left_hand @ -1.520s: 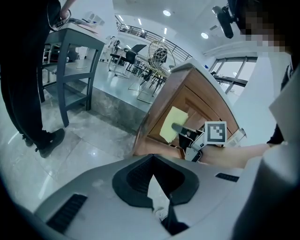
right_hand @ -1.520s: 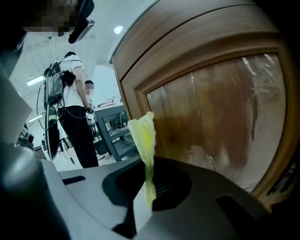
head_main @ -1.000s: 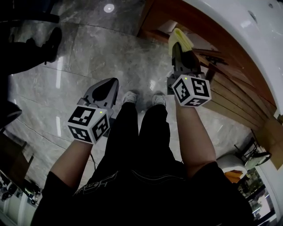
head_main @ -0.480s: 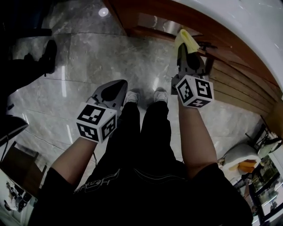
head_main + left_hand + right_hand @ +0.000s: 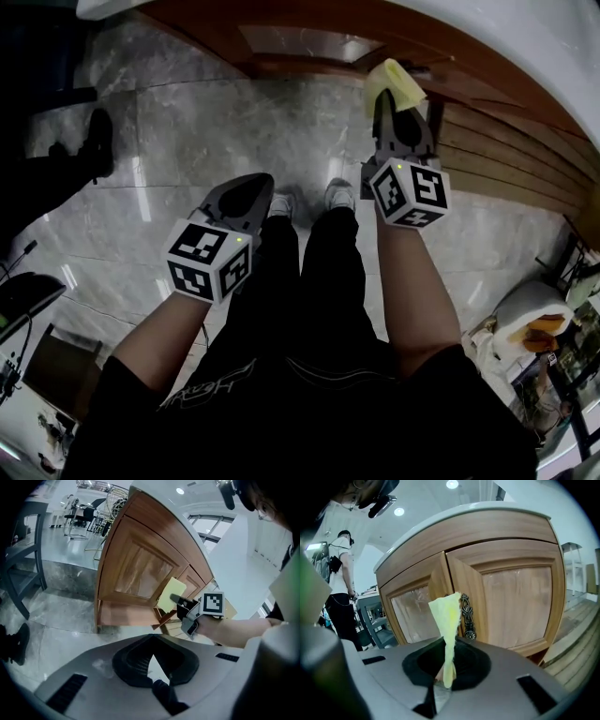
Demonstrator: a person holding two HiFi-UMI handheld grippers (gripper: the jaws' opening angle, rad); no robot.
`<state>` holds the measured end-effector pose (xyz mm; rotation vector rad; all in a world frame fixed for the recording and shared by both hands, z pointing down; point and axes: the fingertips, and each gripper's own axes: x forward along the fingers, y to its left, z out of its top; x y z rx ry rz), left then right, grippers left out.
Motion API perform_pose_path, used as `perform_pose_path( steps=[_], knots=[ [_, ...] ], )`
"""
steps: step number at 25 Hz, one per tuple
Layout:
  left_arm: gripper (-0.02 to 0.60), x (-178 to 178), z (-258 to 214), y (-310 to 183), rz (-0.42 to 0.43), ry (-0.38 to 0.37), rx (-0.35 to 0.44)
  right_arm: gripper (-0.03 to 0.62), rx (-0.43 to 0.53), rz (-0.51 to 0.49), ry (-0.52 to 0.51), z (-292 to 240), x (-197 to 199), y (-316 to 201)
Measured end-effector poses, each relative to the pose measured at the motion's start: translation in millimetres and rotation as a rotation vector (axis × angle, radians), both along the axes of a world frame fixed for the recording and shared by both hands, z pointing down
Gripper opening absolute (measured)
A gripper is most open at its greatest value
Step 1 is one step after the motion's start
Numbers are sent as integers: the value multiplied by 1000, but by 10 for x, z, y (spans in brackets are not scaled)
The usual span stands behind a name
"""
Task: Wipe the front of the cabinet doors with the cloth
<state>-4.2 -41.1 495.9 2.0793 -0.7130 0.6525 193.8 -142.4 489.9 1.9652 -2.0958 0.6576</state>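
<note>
Open marble floor (image 5: 234, 122) lay before the cabinet doors (image 5: 515, 597); only the ornate handle (image 5: 466, 616) stood out from their flat fronts.

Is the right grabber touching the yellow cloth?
Touching. The right gripper view shows the yellow cloth pinched between the jaws of the right gripper, standing up from them.

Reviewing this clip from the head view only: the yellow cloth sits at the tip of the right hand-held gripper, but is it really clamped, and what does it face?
Observer: The right gripper view shows the right hand-held gripper shut on the yellow cloth, which stands upright from its jaws.
Operator: And behind it?
Observer: The seam between two wooden cabinet doors, beside an ornate metal handle.
Operator: The left one?
Observer: Its own view shows the left hand-held gripper holding nothing.
</note>
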Motion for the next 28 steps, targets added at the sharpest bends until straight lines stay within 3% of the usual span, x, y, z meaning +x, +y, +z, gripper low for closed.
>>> perform_pose_path(
  steps=[7,13,17,28],
  knots=[
    [6,1,89,56,11,-8,-16,41,-11,6,-3,34,27,165],
    [6,-154,123,61,-31,-10,-28,41,-46,-58,7,164,-164,182],
    [6,-382,175,39,-78,-22,-30,41,-55,-145,11,216,-512,72],
    [6,-1201,298,-22,-324,-58,-54,41,-76,-432,2,375,-1650,-278]
  ],
)
